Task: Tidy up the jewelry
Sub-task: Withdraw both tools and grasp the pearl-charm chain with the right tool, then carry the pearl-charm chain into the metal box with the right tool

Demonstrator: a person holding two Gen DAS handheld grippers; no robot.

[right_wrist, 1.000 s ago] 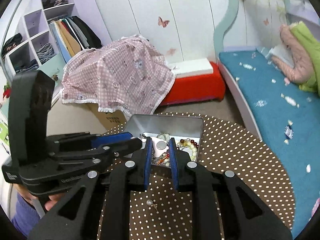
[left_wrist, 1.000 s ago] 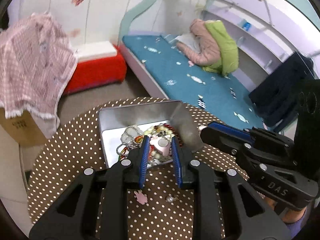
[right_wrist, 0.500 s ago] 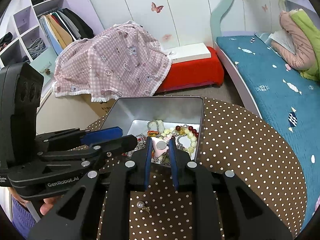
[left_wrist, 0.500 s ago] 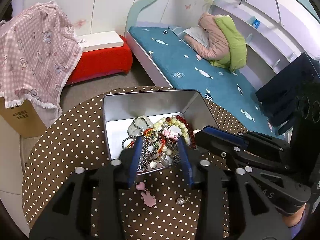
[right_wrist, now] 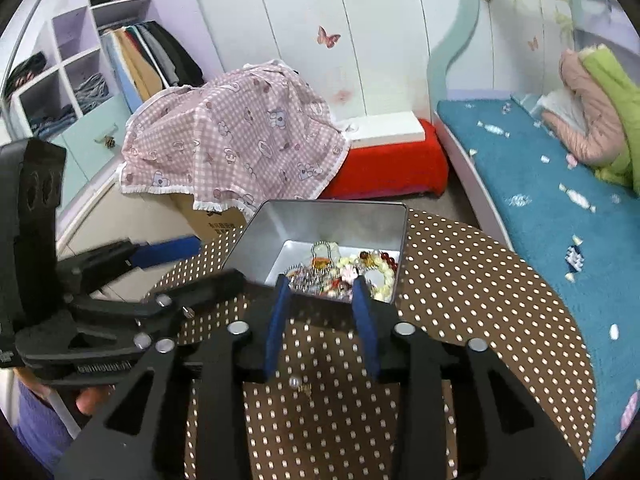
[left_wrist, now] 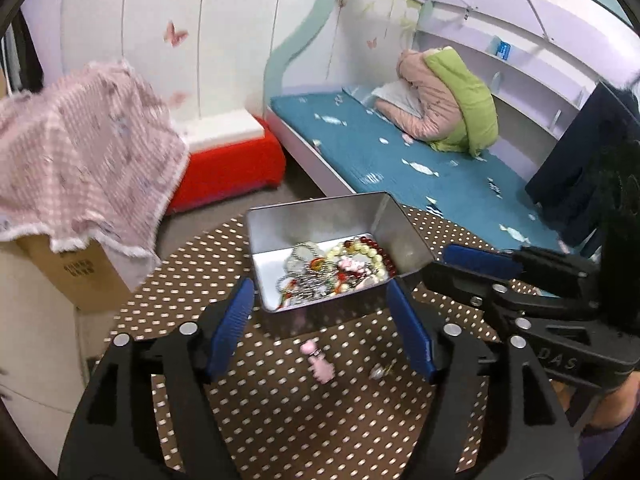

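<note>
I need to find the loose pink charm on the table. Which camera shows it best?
The left wrist view: the pink charm lies in plain sight on the dotted tablecloth, in front of the tin. The right wrist view doesn't show it; only the pearl earring is visible there.

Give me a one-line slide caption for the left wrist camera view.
Open left gripper over a polka-dot table, facing a metal tin of tangled jewelry; a pink charm lies outside.

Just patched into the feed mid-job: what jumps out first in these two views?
An open metal tin heaped with beads and chains sits mid-table on the brown polka-dot cloth. In front of it, loose on the cloth, lie a pink charm and a pearl earring.
</note>
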